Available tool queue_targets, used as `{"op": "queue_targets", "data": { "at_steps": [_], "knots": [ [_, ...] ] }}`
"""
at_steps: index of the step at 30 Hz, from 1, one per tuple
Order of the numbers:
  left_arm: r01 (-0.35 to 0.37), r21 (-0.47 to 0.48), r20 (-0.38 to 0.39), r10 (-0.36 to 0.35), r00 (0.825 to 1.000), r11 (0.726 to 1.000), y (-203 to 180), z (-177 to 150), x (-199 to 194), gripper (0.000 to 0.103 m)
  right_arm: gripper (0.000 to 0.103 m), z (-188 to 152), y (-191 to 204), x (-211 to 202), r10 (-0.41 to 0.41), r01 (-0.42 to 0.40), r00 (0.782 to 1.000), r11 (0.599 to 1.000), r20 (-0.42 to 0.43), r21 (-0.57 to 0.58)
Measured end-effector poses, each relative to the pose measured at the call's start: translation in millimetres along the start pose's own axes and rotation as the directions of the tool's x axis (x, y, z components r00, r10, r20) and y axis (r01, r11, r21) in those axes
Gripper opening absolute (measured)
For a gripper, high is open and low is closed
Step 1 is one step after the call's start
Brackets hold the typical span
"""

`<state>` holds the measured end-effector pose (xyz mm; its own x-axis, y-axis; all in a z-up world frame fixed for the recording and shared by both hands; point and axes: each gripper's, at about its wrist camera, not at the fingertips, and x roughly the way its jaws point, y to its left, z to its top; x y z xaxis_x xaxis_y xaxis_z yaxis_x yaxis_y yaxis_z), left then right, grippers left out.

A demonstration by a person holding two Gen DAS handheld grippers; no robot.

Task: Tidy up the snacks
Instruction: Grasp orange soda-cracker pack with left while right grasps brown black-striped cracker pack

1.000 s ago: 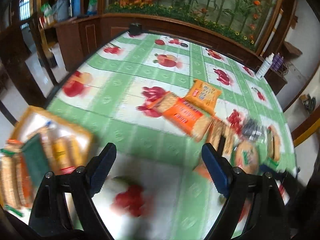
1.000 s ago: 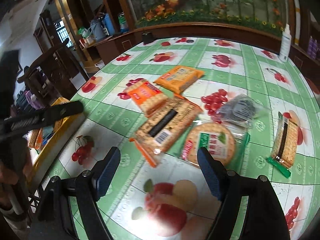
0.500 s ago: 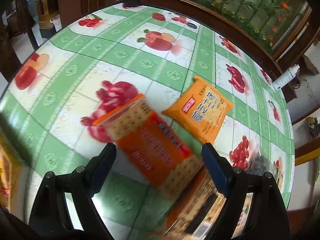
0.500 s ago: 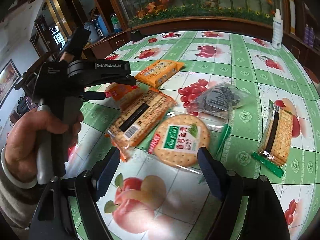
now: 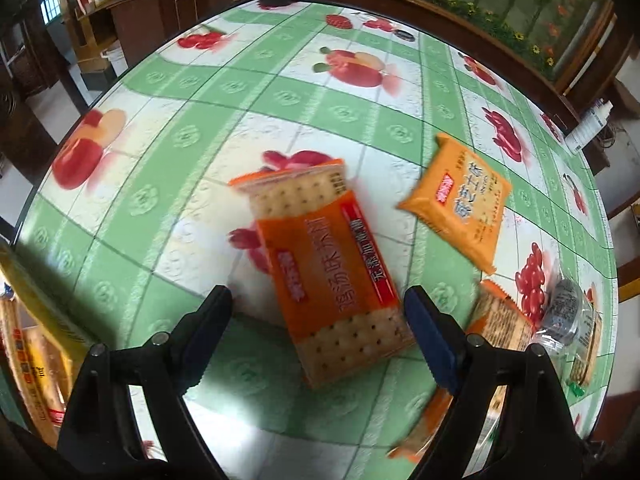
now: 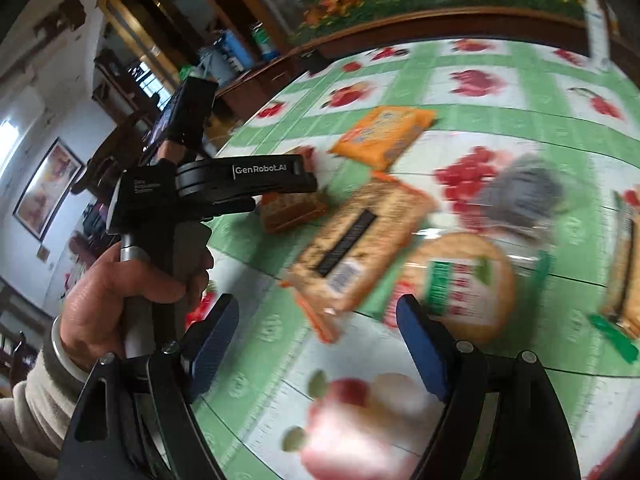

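Observation:
An orange cracker pack [image 5: 328, 264] lies flat on the fruit-print tablecloth. My left gripper [image 5: 316, 300] hovers over its near end, open, with the pads apart from it. A yellow-orange snack pack [image 5: 460, 204] lies to the right of it. In the right wrist view my right gripper [image 6: 316, 308] is open and empty above the cloth. Just beyond it lie a brown cracker pack [image 6: 360, 252] and a round cracker pack [image 6: 460, 284]. A person's hand [image 6: 132, 292] holds the left gripper's body [image 6: 240, 184] over the orange cracker pack [image 6: 288, 208].
A yellow tray [image 5: 36, 308] holding several snack packs stands at the table's left edge. A grey packet [image 6: 516, 200], a green-ended cracker pack [image 6: 624, 280] and the yellow-orange pack [image 6: 384, 132] lie further out. A white bottle [image 5: 588, 128] stands at the far right rim.
My left gripper swung from the tray side over to the orange cracker pack and came down close to it. It and the hand entered the right wrist view. Both grippers stayed open.

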<state>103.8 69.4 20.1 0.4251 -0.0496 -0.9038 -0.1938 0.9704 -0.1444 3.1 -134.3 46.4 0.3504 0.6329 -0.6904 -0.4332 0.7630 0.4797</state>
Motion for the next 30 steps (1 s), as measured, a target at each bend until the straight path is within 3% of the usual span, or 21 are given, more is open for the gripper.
{"op": "queue_targets", "data": {
  "at_steps": [4, 9, 13, 20, 24, 26, 27, 28, 30],
  "knots": [
    [0.011, -0.008, -0.005, -0.011, 1.0, 1.0, 10, 1, -5, 0.088, 0.081, 3, -10, 13, 0.016, -0.014, 0.999, 0.999, -0.036, 0.045],
    [0.013, -0.024, 0.015, -0.013, 1.0, 1.0, 14, 9, -9, 0.088, 0.081, 8, -42, -6, -0.132, 0.128, 0.991, 0.975, 0.011, 0.182],
    [0.009, -0.019, 0.007, -0.009, 1.0, 1.0, 9, 13, -2, 0.088, 0.081, 11, -24, 1, -0.162, 0.159, 0.987, 0.974, 0.008, 0.163],
    [-0.034, -0.003, 0.012, 0.034, 0.999, 0.999, 4, 11, 10, 0.088, 0.081, 28, -5, 39, -0.357, 0.353, 0.934, 0.921, -0.008, 0.167],
    [-0.043, 0.021, 0.036, 0.042, 0.998, 0.999, 4, 10, 11, 0.088, 0.08, 34, 6, 56, -0.453, 0.452, 0.892, 0.89, 0.0, 0.061],
    [-0.039, 0.043, 0.051, 0.037, 0.998, 0.998, 3, 8, 10, 0.081, 0.075, 32, 8, 57, -0.474, 0.474, 0.88, 0.88, 0.01, 0.011],
    [-0.041, 0.06, 0.058, 0.038, 0.998, 0.997, 1, 7, 9, 0.067, 0.072, 31, 6, 55, -0.468, 0.468, 0.884, 0.884, 0.009, 0.005],
    [-0.049, 0.076, 0.063, 0.044, 0.997, 0.996, -1, 6, 6, 0.058, 0.07, 30, 4, 52, -0.461, 0.461, 0.887, 0.887, 0.007, -0.001],
    [-0.022, 0.082, 0.052, 0.018, 0.998, 0.996, 1, 3, 4, 0.058, 0.067, 25, 1, 45, -0.448, 0.448, 0.894, 0.894, 0.001, -0.024]
  ]
}}
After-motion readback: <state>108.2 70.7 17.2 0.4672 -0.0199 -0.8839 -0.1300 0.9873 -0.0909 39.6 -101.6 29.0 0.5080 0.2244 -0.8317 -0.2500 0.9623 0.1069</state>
